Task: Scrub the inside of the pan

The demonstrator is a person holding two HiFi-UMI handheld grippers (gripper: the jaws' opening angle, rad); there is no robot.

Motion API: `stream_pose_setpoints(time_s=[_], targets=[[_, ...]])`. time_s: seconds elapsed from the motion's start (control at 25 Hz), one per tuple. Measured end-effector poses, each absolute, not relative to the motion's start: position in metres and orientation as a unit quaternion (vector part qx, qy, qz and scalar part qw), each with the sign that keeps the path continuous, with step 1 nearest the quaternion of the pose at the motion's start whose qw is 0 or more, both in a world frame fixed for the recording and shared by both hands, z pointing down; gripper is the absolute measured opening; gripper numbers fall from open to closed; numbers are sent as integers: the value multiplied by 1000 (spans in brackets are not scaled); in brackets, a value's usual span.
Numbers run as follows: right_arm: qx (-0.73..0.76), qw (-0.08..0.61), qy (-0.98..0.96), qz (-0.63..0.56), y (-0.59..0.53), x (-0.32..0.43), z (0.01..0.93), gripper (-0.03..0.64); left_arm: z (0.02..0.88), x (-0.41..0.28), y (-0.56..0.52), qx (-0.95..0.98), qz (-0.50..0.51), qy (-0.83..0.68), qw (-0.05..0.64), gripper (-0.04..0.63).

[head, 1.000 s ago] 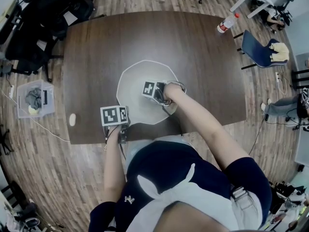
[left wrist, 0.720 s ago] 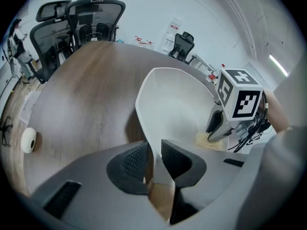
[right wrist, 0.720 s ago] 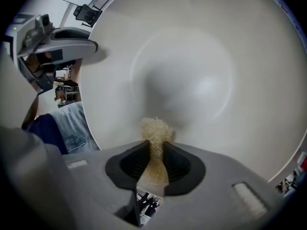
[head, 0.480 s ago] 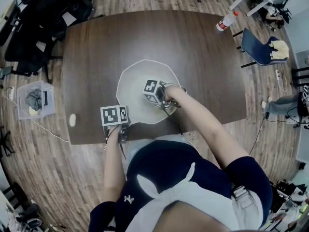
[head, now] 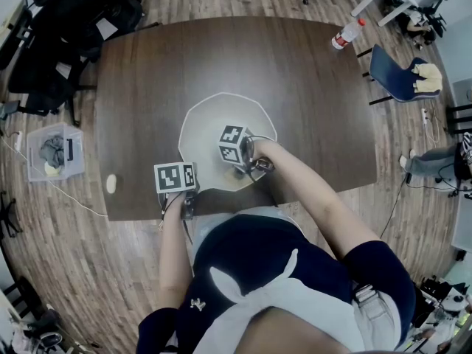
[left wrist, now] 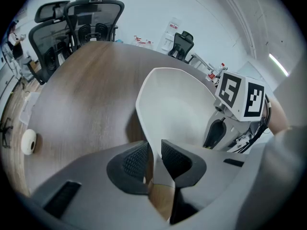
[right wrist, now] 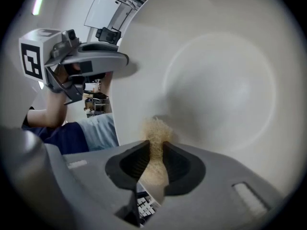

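Observation:
A white, many-sided pan [head: 214,116] lies on the dark wooden table [head: 295,87], near its front edge. My left gripper [head: 190,183] is shut on the pan's near rim; in the left gripper view the thin white wall [left wrist: 177,109] stands between the pads of the left gripper [left wrist: 153,152]. My right gripper [head: 234,162] is inside the pan, low on its near side, shut on a tan fibrous scrub pad [right wrist: 156,131]. The pad sticks out past the right gripper [right wrist: 154,150] and touches the pan's inner surface [right wrist: 220,90]. The left gripper [right wrist: 120,60] shows at the rim, upper left.
A water bottle [head: 346,35] stands at the table's far right corner, beside a blue chair [head: 398,76]. A small white round object [head: 110,183] lies at the table's left front. A plastic bin [head: 55,150] sits on the floor at left. Office chairs [left wrist: 91,13] stand beyond the table.
My right gripper has slid with the scrub pad across the pan from the right side towards the near rim, turning as it went. The left gripper and the pan have stayed put.

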State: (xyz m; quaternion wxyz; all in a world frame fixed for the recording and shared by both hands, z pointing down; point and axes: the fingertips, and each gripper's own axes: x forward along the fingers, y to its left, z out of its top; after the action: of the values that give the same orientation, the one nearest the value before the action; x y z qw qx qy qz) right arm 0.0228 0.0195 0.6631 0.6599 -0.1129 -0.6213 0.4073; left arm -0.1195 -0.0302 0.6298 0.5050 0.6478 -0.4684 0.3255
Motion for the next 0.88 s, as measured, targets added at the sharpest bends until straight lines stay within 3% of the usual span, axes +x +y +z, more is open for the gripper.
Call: stream_pose_setpoints(time_s=[0.36, 0.56, 0.88], targets=[[-145, 593, -676, 412, 32, -18, 658, 81, 631, -117, -30, 651, 333, -463, 501, 86], [-130, 522, -741, 402, 23, -45, 655, 81, 632, -119, -31, 651, 325, -460, 509, 86], [-58, 477, -832, 279, 1, -72, 661, 81, 633, -115, -28, 652, 327, -460, 507, 86]])
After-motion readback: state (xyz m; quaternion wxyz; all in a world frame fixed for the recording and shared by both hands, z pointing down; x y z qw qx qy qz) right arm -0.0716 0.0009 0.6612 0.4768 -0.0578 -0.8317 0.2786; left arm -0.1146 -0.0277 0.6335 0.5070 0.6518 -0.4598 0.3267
